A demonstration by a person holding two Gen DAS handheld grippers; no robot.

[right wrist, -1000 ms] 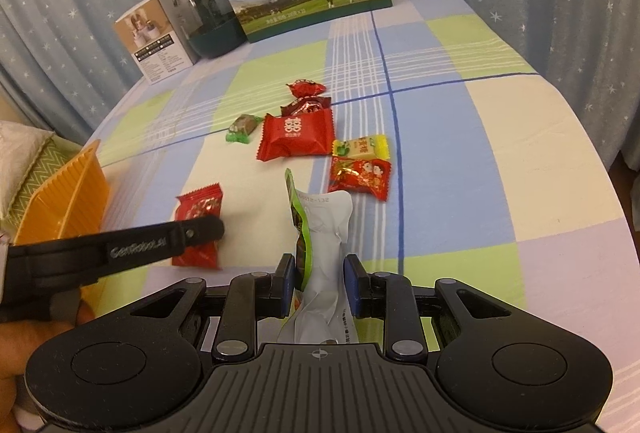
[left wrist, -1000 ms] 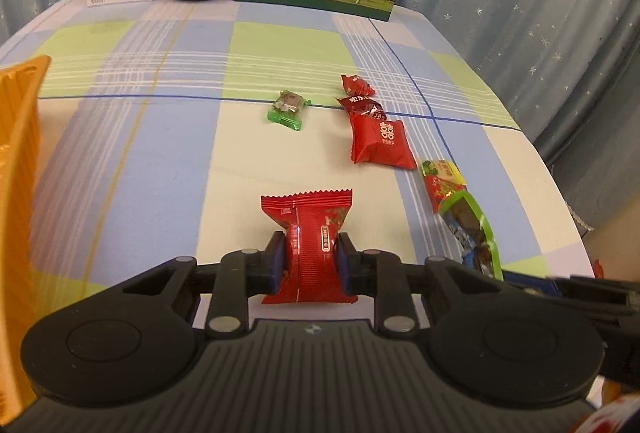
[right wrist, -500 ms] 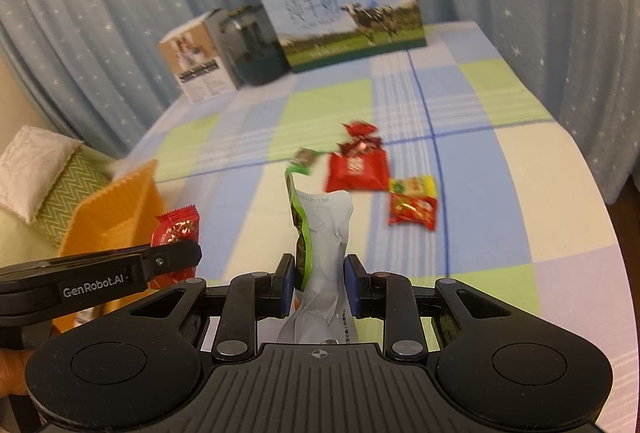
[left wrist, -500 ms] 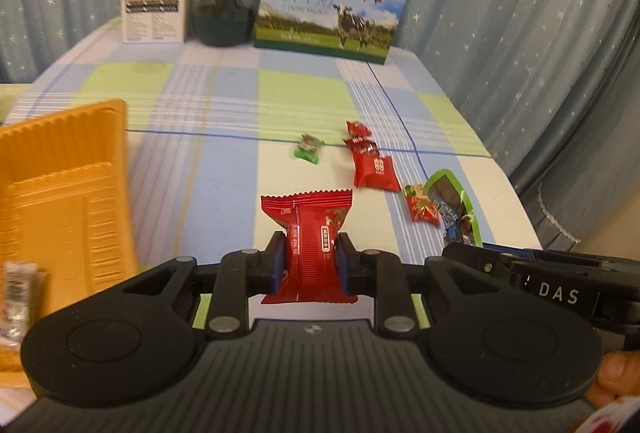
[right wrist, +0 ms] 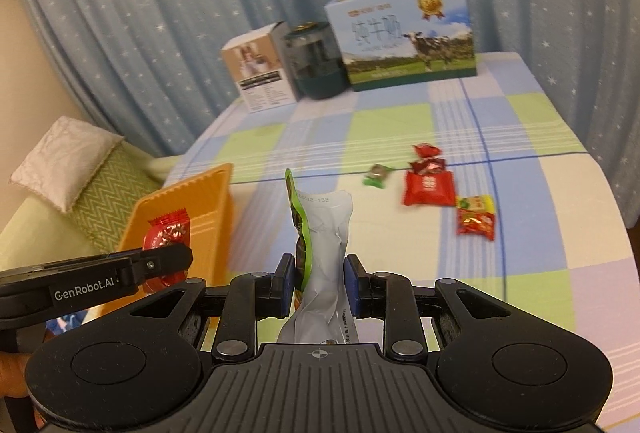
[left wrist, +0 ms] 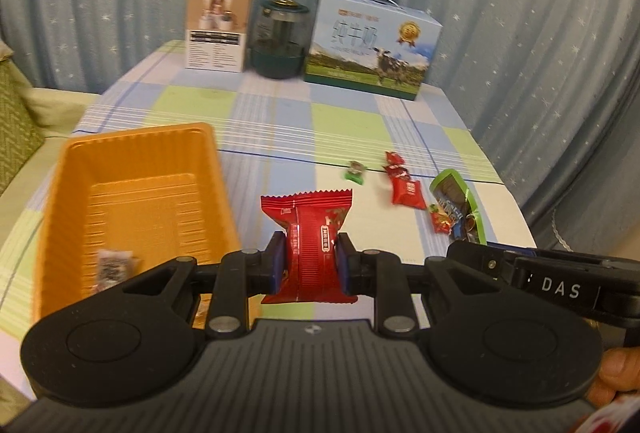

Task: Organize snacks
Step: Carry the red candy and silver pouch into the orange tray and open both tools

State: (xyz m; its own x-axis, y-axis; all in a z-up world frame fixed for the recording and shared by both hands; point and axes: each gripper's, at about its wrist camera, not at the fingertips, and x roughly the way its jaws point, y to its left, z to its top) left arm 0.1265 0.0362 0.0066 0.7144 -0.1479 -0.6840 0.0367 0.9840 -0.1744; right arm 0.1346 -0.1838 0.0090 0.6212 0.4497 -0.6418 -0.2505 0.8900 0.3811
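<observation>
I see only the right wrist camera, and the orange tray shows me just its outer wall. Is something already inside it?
Observer: Yes. One small dark-printed packet lies at the near end of the orange tray; the ribbed floor beyond it is bare.
Operator: Is the red packet really clamped?
Observer: Yes. The left gripper presses its fingers on both sides of the red packet, which stands upright between them.
Operator: What is on the far face of my pouch?
Observer: The green pouch in the right gripper has a dark printed front with blue marks.
</observation>
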